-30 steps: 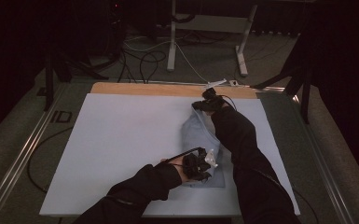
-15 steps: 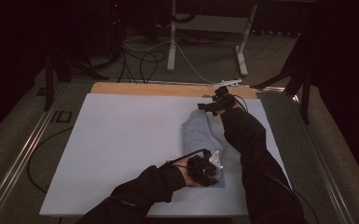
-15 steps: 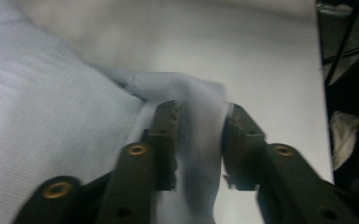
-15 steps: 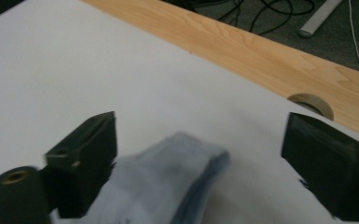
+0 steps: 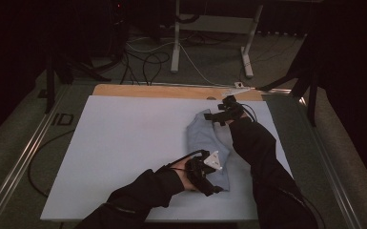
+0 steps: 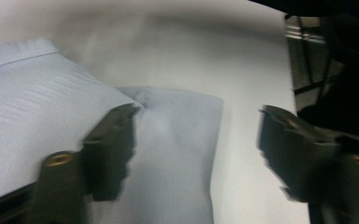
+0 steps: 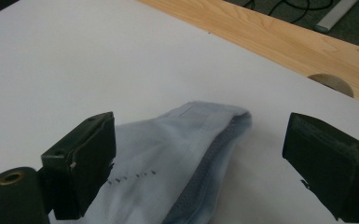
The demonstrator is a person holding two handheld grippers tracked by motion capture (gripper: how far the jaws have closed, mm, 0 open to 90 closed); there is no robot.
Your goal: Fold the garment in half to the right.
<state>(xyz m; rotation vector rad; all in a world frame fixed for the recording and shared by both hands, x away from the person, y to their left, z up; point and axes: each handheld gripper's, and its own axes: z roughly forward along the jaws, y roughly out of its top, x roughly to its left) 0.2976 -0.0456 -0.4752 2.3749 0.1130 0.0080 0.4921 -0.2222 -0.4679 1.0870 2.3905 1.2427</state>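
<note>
Your left gripper (image 5: 208,177) sits at the near end of the light blue garment (image 5: 208,143), jaws spread wide with nothing between them; your right gripper (image 5: 223,114) hovers at the far end, jaws likewise well apart and empty. The garment lies folded into a narrow strip on the white counter (image 5: 124,152), right of centre, running from near to far.

The step in hand looks like tidying or taking up the fold ends. To do it well, lower each gripper so one jaw slides under the edge before you close (a pinch from above alone may catch only the top layer). Take both ends level with each other so the strip stays straight.

The cloth (image 7: 177,163) is a thin, finely ribbed weave, soft and limp, with a stitched hem and a rounded fold at the far tip. At the near end (image 6: 177,154) a squared flap lies flat on the counter. The counter sheet is smooth and matte; a bare wooden strip (image 5: 162,91) borders its far edge.
</note>
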